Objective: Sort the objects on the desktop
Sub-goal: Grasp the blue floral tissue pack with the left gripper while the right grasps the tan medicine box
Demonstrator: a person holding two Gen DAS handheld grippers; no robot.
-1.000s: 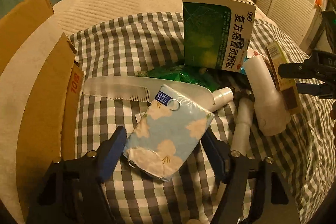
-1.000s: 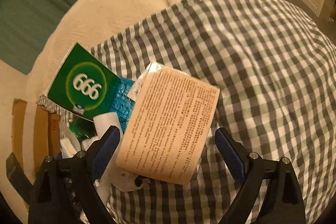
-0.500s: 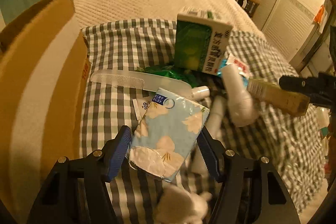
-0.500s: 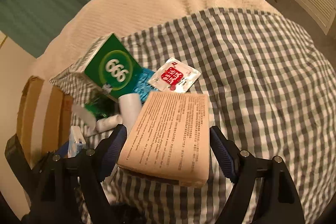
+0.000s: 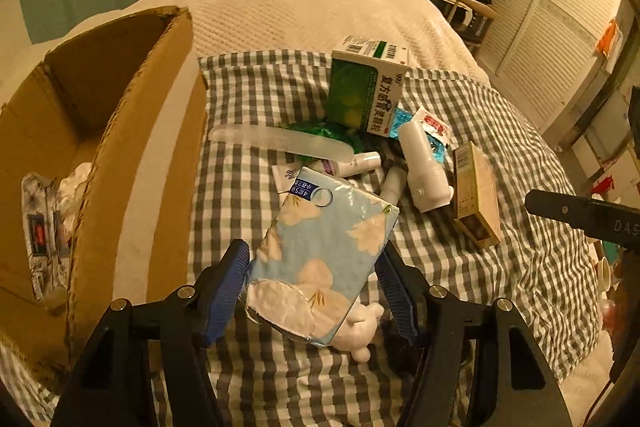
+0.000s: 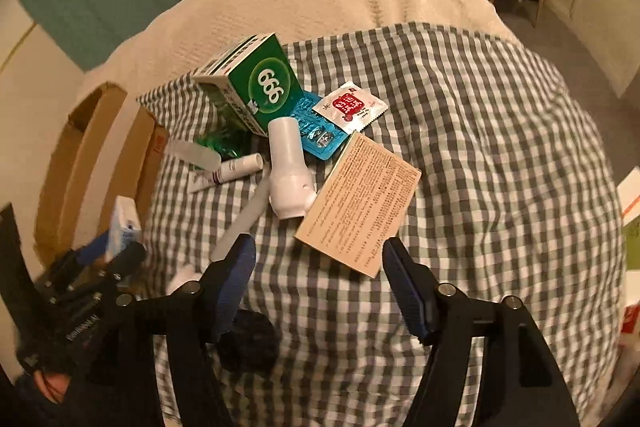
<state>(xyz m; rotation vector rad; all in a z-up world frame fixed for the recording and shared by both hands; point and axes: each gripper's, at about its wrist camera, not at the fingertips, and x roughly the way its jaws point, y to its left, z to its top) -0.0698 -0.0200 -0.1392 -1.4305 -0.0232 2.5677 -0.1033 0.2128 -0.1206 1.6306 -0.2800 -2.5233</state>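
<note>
Cardboard box point(image 5: 132, 163): off the left edge of the checked cloth point(image 5: 500, 131), open at the top. Contents partly hidden by its near wall; something white and a printed packet show inside, not identifiable.

Tissue pack point(image 5: 324, 255): blue, floral, soft film wrap. Held in the left gripper point(image 5: 314, 293), pads pressed on both long sides near its lower end, raised over the cloth's near-left part beside the box. Judged light and squashy; grip across the width suits it, though slick film may slide if squeezed lightly. Its near end looks torn open, white tissue showing.

White soft figure point(image 5: 362, 323): under the pack, mostly covered; kind unclear.

Comb point(image 5: 276, 141): translucent, flat, toward the cloth's far-left part. Thin and stiff; best taken by an edge.

Green medicine box point(image 6: 260, 83): standing at the far edge of the pile. Rigid card, light; take across the narrow faces. Green foil and a blue blister sheet beneath it are largely hidden.

White bottle point(image 6: 288, 171), small tubes point(image 6: 240, 167): mid-cloth, smooth, likely to roll.

Tan carton point(image 6: 360, 207): flat on the cloth, just ahead of the right gripper point(image 6: 320, 287), whose jaws stand wide and empty. Its right-hand end appears open in the left view.
</note>
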